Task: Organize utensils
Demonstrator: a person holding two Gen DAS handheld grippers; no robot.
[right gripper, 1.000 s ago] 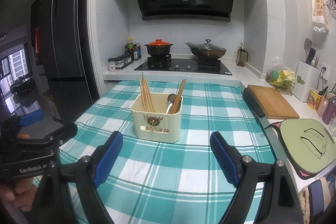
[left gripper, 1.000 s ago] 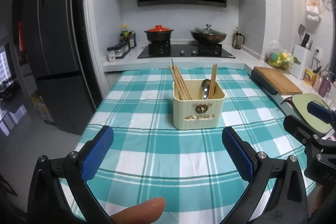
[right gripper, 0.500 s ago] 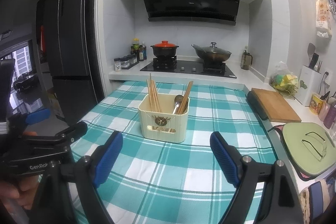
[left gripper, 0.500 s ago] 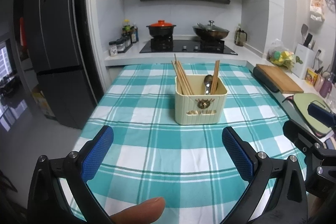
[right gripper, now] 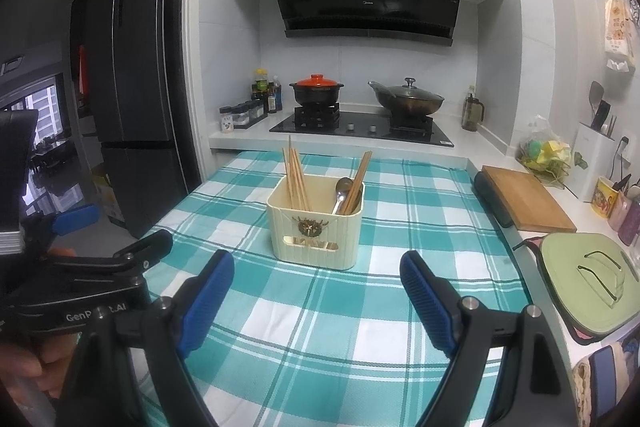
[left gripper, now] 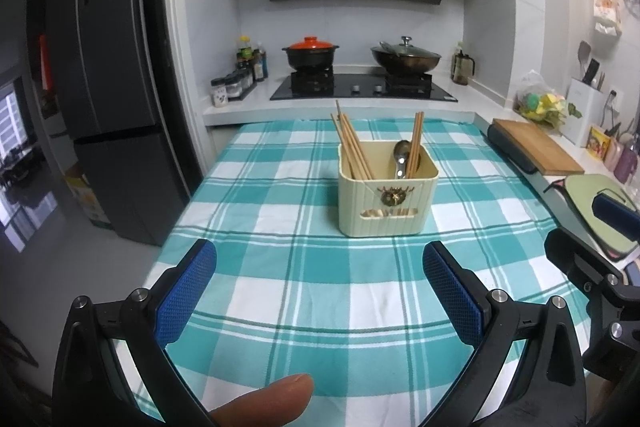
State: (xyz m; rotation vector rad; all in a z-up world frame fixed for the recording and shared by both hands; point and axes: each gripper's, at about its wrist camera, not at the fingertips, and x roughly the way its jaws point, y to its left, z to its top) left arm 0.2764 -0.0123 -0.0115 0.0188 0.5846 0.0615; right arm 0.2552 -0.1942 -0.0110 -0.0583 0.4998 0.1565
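A cream utensil holder (left gripper: 387,201) stands on the teal checked tablecloth (left gripper: 304,291), also in the right wrist view (right gripper: 316,231). It holds wooden chopsticks (left gripper: 352,147) on its left side, and a metal spoon (left gripper: 400,157) with more chopsticks (left gripper: 415,143) on its right side. My left gripper (left gripper: 320,287) is open and empty, held above the cloth in front of the holder. My right gripper (right gripper: 318,291) is open and empty too, in front of the holder and to the right of the left one.
A wooden cutting board (right gripper: 524,201) and a green lidded pan (right gripper: 588,277) lie on the counter at right. A stove with a red-lidded pot (right gripper: 316,91) and a wok (right gripper: 406,99) stands behind. A dark fridge (left gripper: 108,107) stands at left.
Both grippers have drawn back and risen a little from the holder; the view tilts upward. Both stay open and empty.
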